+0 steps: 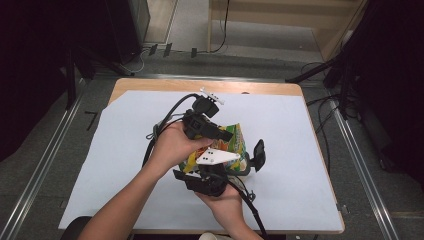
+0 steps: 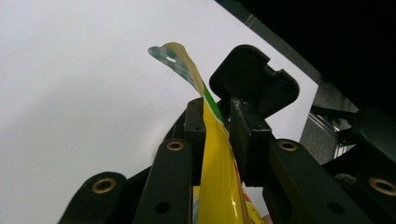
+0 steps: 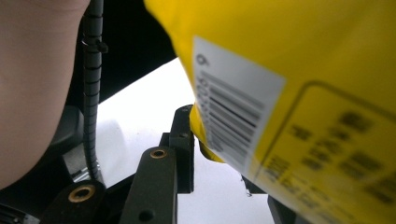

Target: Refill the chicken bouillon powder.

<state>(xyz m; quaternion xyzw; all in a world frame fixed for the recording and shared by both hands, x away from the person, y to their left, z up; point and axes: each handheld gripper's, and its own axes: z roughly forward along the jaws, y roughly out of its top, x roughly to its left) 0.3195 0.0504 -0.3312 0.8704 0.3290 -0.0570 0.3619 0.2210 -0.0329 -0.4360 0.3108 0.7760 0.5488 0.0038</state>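
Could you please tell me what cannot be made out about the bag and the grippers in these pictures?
- Bag: in the high view, both hands and grippers cover most of it, so its print is unreadable.
- Barcode label: right gripper view, text beside it is blurred.
- Right gripper: the bag hides its far jaw.
- Bag's lower part: cut off by the bottom edge of the left gripper view.

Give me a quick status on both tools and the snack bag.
Left tool shut on the yellow snack bag, pinching its edge. Right tool shut on the same bag, barcode side. Bag held above the white sheet. Nothing in the way.
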